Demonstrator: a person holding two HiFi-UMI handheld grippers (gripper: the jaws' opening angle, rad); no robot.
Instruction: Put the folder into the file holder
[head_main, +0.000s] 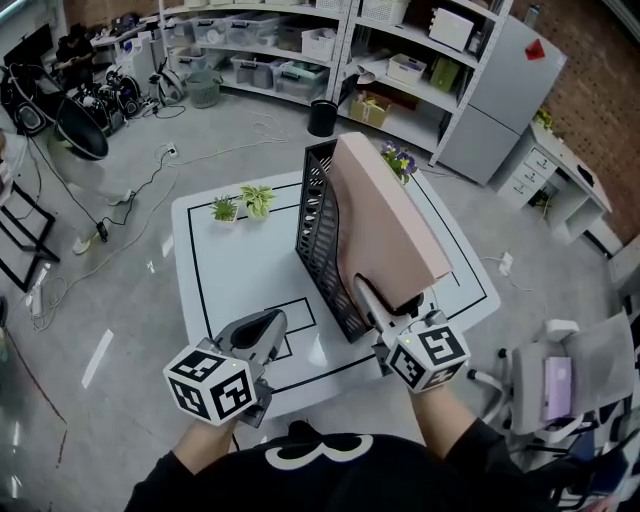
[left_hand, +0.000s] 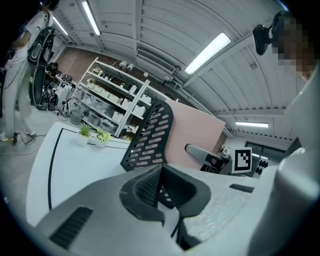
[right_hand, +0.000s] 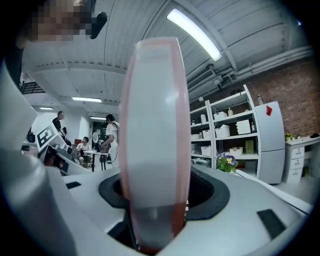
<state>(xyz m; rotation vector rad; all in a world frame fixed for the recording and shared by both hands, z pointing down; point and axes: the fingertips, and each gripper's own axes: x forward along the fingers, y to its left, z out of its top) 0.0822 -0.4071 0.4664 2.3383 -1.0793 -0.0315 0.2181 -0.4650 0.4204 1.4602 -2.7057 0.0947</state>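
A thick pink folder stands upright in the black mesh file holder on the white table, leaning right. My right gripper is at the folder's near lower corner. In the right gripper view the folder's edge stands between the jaws, with small gaps to the pads on both sides, so the gripper is open. My left gripper hovers over the table's front, left of the holder, shut with nothing in it. In the left gripper view the holder and the folder stand just ahead.
Two small potted plants stand at the table's far left, and a purple flower pot sits behind the holder. Black tape lines mark the tabletop. Shelves line the back wall, and a chair stands to the right.
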